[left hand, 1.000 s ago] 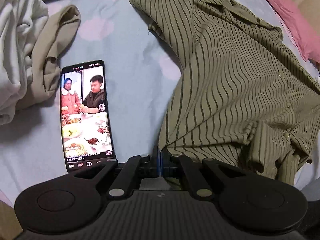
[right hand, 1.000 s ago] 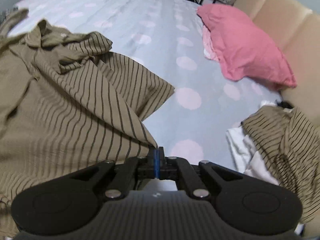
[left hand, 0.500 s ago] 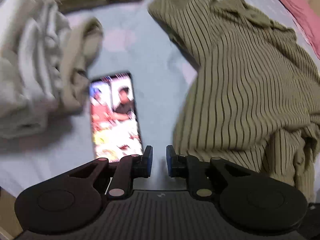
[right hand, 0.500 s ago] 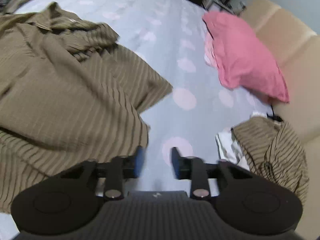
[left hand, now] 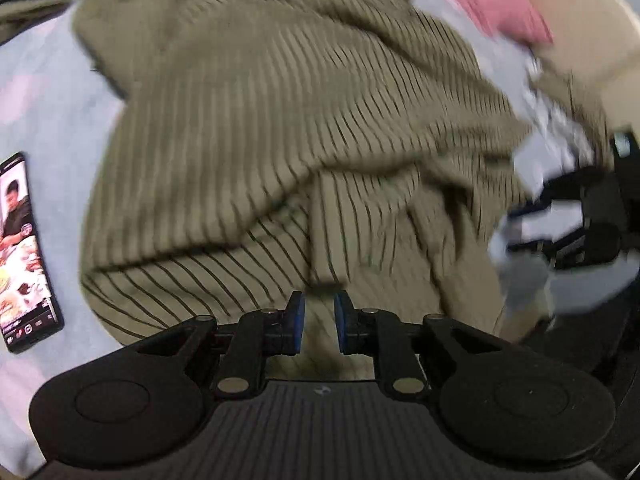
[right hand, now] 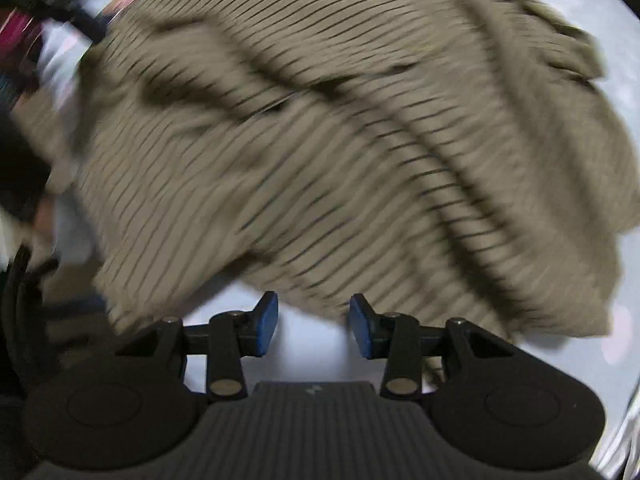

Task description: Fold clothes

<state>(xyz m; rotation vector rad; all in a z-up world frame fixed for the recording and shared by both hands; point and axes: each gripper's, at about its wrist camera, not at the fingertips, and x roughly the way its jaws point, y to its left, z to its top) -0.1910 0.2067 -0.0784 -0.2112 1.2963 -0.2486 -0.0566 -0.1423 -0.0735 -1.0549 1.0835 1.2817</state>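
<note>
Olive-green striped shirt (left hand: 280,128), short-sleeved, dark thin stripes: lies rumpled on the bed (left hand: 44,92), one layer lapped over another near the hem; both views motion-blurred. Bed sheet pale blue with faint pink dots.
Left gripper (left hand: 319,322): jaws parted by a narrow gap, blue pads, poised over the shirt's lower edge, nothing between them.
Right gripper (right hand: 313,325): jaws spread wide, empty, over bare sheet just beside the shirt's edge; also seen at the right margin of the left wrist view.
Smartphone (left hand: 24,252): screen lit, flat on the sheet left of the shirt, apart from it.
Pink pillow (left hand: 492,4): beyond the shirt, far right.
</note>
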